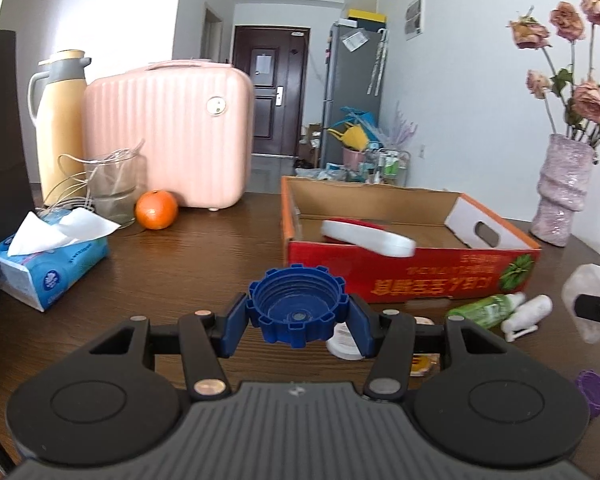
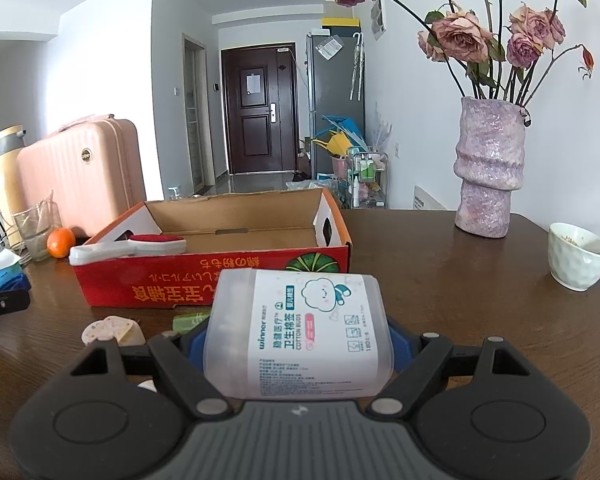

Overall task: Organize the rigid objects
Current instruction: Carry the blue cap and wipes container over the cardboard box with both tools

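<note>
My left gripper (image 1: 298, 316) is shut on a blue notched cap (image 1: 296, 304), hollow side toward the camera, held above the brown table in front of the red cardboard box (image 1: 412, 280). A white and red flat thing (image 1: 368, 236) lies in the box, its end over the front wall. My right gripper (image 2: 300, 340) is shut on a clear cotton bud box (image 2: 300, 332) with a white label, held near the red cardboard box (image 2: 172, 284). A green bottle (image 1: 484, 310) and a white bottle (image 1: 528, 312) lie on the table by the box.
Left of the box stand a pink case (image 1: 168, 132), a thermos (image 1: 58, 120), a glass (image 1: 114, 188), an orange (image 1: 156, 210) and a tissue pack (image 1: 48, 268). A vase with dried roses (image 2: 488, 168) and a cup (image 2: 576, 254) are at the right. Small lids (image 1: 346, 342) and a purple cap (image 1: 594, 392) lie on the table.
</note>
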Motion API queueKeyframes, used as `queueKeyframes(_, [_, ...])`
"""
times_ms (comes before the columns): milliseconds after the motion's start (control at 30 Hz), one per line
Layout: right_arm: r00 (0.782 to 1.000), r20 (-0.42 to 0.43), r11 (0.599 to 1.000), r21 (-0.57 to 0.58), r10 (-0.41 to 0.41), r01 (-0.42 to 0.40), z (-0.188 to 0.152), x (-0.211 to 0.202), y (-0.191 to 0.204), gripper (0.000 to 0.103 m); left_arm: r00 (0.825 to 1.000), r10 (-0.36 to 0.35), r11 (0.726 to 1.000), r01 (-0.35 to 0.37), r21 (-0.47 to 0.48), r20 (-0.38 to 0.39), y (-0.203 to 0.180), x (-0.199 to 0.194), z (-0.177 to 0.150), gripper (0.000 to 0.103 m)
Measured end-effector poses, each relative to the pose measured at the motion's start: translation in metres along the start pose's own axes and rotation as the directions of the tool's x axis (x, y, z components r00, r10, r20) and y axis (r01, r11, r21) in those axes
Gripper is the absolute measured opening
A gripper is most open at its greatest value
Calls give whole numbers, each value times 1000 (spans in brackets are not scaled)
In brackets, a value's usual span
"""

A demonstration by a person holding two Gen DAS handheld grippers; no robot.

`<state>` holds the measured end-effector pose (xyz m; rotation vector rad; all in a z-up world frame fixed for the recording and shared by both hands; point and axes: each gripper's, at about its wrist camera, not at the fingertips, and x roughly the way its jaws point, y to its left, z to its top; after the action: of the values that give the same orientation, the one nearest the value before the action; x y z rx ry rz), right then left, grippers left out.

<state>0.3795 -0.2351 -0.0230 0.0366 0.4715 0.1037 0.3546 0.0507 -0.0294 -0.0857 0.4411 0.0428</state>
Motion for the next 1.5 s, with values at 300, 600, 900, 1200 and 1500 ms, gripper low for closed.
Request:
queueKeyframes(300, [999,23,1000,-9,26,-26,2,-8,4,82,999,-48,998,48,27,16,-29,-12,-4,54])
queueKeyframes(600, [998,46,998,-25,53,-52,4,-15,13,82,997,-65,998,64,29,34,-47,-20,-4,54])
queueKeyframes(900, [996,57,997,-38,64,-62,8,-14,18,82,996,-73,997,72,25,57,-58,-26,2,54])
queueKeyframes(1200, [996,70,997,-48,61,-57,16,-7,22,82,994,-82,997,81,13,76,-69,-25,15,54])
queueKeyframes(1500, [995,82,997,-51,57,-53,31,5,22,82,993,-65,998,66,-3,97,-76,-14,35,54])
